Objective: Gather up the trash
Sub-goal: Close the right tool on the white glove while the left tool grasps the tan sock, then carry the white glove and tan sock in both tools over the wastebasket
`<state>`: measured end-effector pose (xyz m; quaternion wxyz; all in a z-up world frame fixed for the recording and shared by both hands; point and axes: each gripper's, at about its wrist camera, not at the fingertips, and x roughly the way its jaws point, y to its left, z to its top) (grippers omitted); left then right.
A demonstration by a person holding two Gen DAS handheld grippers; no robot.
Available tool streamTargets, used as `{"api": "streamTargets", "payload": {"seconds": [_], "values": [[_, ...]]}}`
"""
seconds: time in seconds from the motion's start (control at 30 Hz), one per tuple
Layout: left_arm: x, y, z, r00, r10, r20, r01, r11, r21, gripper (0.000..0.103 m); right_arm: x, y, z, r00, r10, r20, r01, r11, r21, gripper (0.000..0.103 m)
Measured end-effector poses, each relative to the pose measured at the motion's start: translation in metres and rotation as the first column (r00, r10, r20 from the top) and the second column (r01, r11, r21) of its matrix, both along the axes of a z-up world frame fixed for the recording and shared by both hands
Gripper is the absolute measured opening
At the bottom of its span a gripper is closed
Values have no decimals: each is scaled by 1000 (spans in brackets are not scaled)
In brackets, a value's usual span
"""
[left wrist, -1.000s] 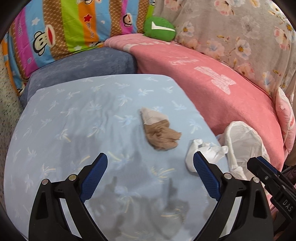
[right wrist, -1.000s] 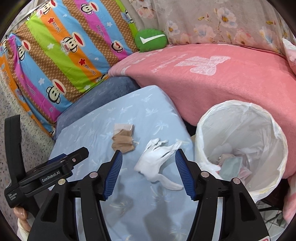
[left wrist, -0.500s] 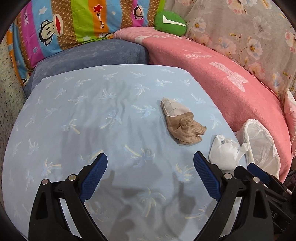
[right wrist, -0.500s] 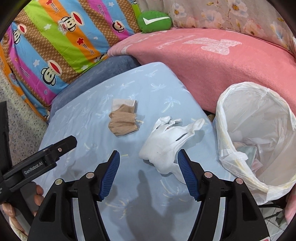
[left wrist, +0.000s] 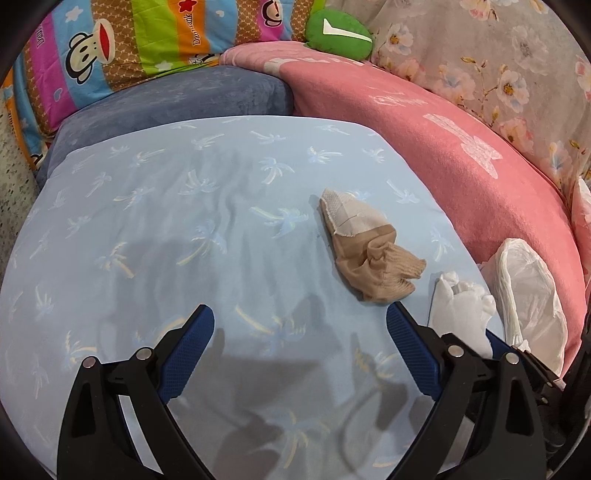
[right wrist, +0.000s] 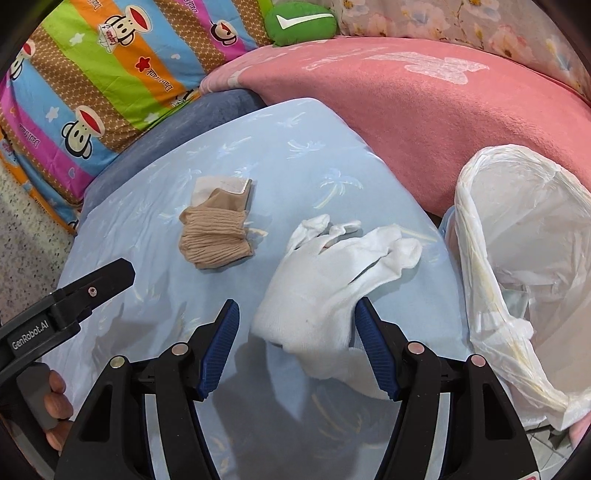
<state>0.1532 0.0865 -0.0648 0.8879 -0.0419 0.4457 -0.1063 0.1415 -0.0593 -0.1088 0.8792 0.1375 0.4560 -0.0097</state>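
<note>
A white glove (right wrist: pixel 325 284) lies on the light blue cloth (right wrist: pixel 295 162). My right gripper (right wrist: pixel 297 345) is open, its fingers on either side of the glove's cuff, low over the cloth. A crumpled beige stocking (right wrist: pixel 216 236) lies to the left of the glove; in the left wrist view the stocking (left wrist: pixel 373 258) is ahead and right of my open, empty left gripper (left wrist: pixel 299 350). The glove (left wrist: pixel 461 310) shows there at the right. A bin lined with a white bag (right wrist: pixel 524 280) stands right of the cloth, also seen in the left wrist view (left wrist: pixel 532 299).
A pink blanket (right wrist: pixel 406 103) covers the seat behind the cloth. A blue cushion (left wrist: pixel 177 99), a striped monkey-print pillow (right wrist: pixel 110 74) and a green plush (right wrist: pixel 299 22) lie at the back. The left gripper's body (right wrist: pixel 66 306) shows at the right wrist view's left.
My right gripper has moved forward and down so its fingers now flank the white glove. My left gripper has drifted left, so the stocking and glove sit further right in its view.
</note>
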Motion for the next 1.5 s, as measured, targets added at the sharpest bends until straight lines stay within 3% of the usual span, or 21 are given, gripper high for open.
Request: {"api": "streamTargets", "payload": {"seconds": [0.1, 0.43, 0.63, 0.73, 0.83, 0.9, 1.0, 1.5], "values": [[11, -11, -2, 1000, -16, -2, 16, 1000, -3, 91, 9, -1, -3, 1000, -4, 3, 4, 1000, -9, 59], [50, -47, -17, 998, -55, -19, 55, 998, 3, 90, 35, -6, -5, 1000, -4, 6, 4, 999, -35, 27], [61, -49, -29, 998, -50, -35, 50, 999, 9, 89, 38, -8, -7, 1000, -4, 16, 4, 1000, -21, 24], [61, -49, -31, 998, -48, -30, 49, 999, 20, 77, 37, -9, -7, 1000, -5, 19, 5, 1000, -16, 24], [59, -51, -29, 998, -65, -26, 65, 997, 31, 55, 35, -10, -7, 1000, -10, 15, 10, 1000, -5, 23], [57, -51, -27, 995, -87, -45, 87, 996, 7, 29, 33, -11, -7, 1000, -13, 10, 13, 1000, 7, 21], [51, -51, -20, 995, -97, -39, 97, 995, 4, 14, 27, -12, -6, 1000, -16, 0, 16, 999, 45, 18], [-9, -52, 35, 992, -119, 52, 120, 993, -21, 11, -33, -19, 38, 996, -42, 80, 34, 995, 98, 16]]}}
